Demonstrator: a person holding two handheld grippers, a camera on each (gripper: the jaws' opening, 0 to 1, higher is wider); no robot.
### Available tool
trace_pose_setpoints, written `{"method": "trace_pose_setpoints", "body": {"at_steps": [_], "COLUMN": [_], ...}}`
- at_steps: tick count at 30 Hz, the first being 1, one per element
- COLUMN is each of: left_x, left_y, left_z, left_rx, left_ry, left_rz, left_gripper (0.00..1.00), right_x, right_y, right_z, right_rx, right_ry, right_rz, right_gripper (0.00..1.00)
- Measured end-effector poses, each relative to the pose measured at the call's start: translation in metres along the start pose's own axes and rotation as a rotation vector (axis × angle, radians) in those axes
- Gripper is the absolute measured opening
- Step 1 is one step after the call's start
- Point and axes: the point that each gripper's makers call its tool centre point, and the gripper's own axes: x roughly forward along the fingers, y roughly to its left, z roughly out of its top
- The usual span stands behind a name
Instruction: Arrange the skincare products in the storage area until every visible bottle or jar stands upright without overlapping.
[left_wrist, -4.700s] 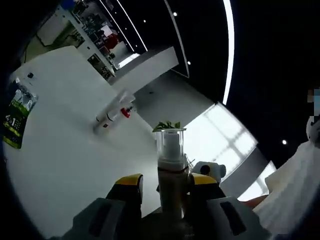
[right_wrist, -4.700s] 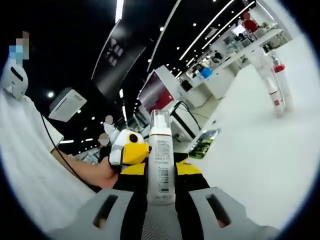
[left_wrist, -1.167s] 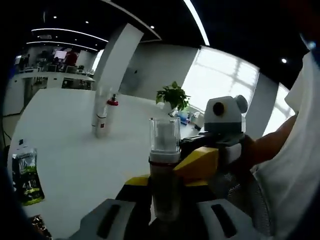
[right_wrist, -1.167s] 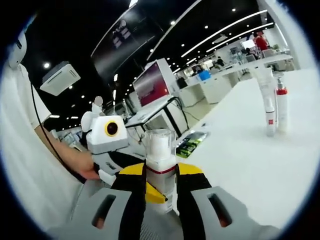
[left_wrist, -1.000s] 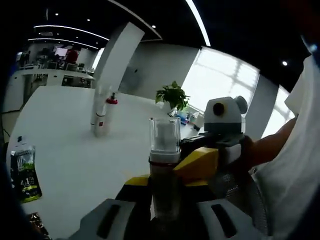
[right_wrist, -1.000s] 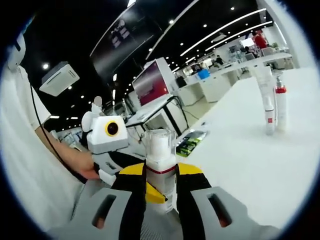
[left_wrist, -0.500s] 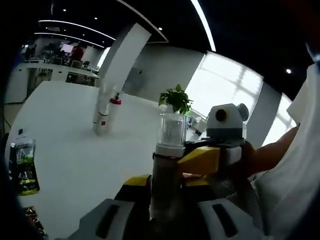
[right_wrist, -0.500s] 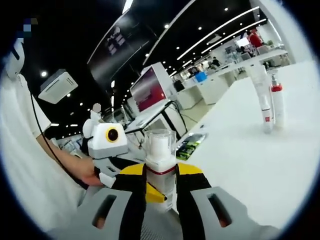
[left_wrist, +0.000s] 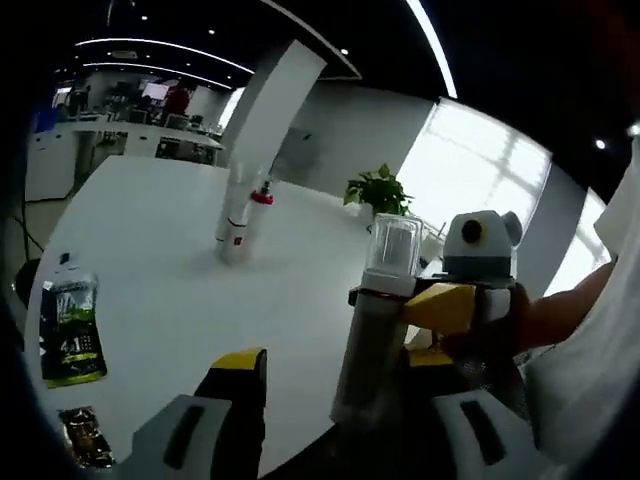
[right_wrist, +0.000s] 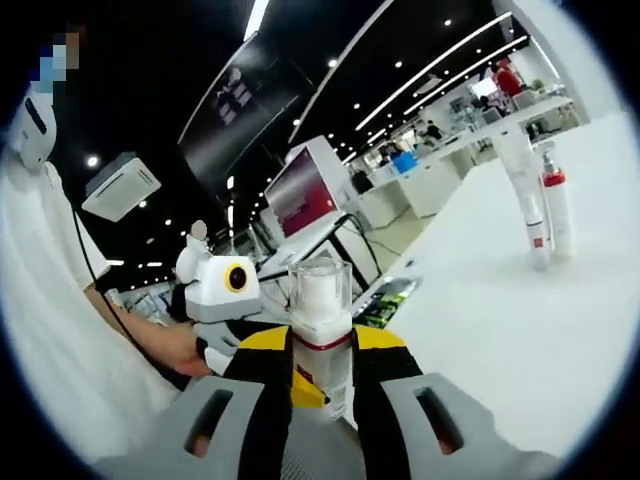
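Observation:
A pump bottle (left_wrist: 382, 310) with a clear cap and a red band stands upright between both grippers. In the right gripper view my right gripper (right_wrist: 320, 350) is shut on this bottle (right_wrist: 320, 320) at its body. My left gripper (left_wrist: 335, 368) is open, its left jaw well apart from the bottle and its right jaw close beside it. The right gripper's yellow fingertip (left_wrist: 440, 303) presses the bottle from the right. The left gripper (right_wrist: 222, 290) appears beside the bottle in the right gripper view. Two tall white bottles (left_wrist: 240, 215) stand upright close together far out on the white table (left_wrist: 150, 260).
The two bottles (right_wrist: 540, 200) also appear far off across the table (right_wrist: 520, 330). A green sachet (left_wrist: 70, 330) and a dark sachet (left_wrist: 85, 450) lie near the table's edge. A potted plant (left_wrist: 380, 190) stands behind. A person's white sleeve (left_wrist: 590, 380) is at the right.
My left gripper has opened: its left jaw has drawn away from the pump bottle. The right gripper stays shut on the bottle. The left view has swung a little.

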Motion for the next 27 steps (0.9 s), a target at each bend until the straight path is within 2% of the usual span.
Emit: {"method": "trace_pose_setpoints", "body": {"at_steps": [2, 4, 5, 6, 10, 13, 15, 16, 21, 26, 27], "left_x": [-0.003, -0.003, -0.003, -0.003, 0.000, 0.001, 0.002, 0.002, 0.003, 0.007, 0.007], "left_y": [0.009, 0.011, 0.010, 0.008, -0.010, -0.019, -0.021, -0.021, -0.017, -0.019, -0.017], "left_z": [-0.010, -0.015, -0.014, -0.015, -0.015, -0.032, -0.037, -0.041, -0.042, -0.046, -0.048], "left_rx": [0.037, 0.076, 0.102, 0.116, 0.255, 0.350, 0.394, 0.395, 0.380, 0.419, 0.447], "left_ry": [0.057, 0.068, 0.055, 0.063, 0.071, 0.148, 0.158, 0.170, 0.169, 0.183, 0.192], "left_rz": [0.038, 0.051, 0.064, 0.074, 0.075, 0.080, 0.077, 0.081, 0.083, 0.091, 0.100], "left_gripper": [0.58, 0.58, 0.57, 0.56, 0.54, 0.55, 0.53, 0.52, 0.44, 0.42, 0.41], "right_x": [-0.002, -0.005, -0.007, -0.009, -0.016, -0.023, -0.026, -0.026, -0.027, -0.023, -0.023], "right_y": [-0.004, -0.008, -0.011, -0.014, -0.022, -0.029, -0.034, -0.036, -0.043, -0.049, -0.050], "right_z": [0.007, 0.015, 0.018, 0.020, 0.029, 0.032, 0.033, 0.033, 0.033, 0.032, 0.032], "right_rx": [0.010, 0.019, 0.018, 0.014, -0.036, -0.070, -0.089, -0.094, -0.170, -0.234, -0.236], "right_ry": [-0.034, -0.059, -0.062, -0.062, -0.055, -0.035, -0.022, -0.019, 0.016, 0.043, 0.043], "right_rz": [-0.012, -0.018, -0.024, -0.033, -0.064, -0.089, -0.103, -0.108, -0.135, -0.156, -0.156], "right_gripper": [0.19, 0.19, 0.19, 0.19, 0.19, 0.19, 0.19, 0.19, 0.19, 0.19, 0.19]}}
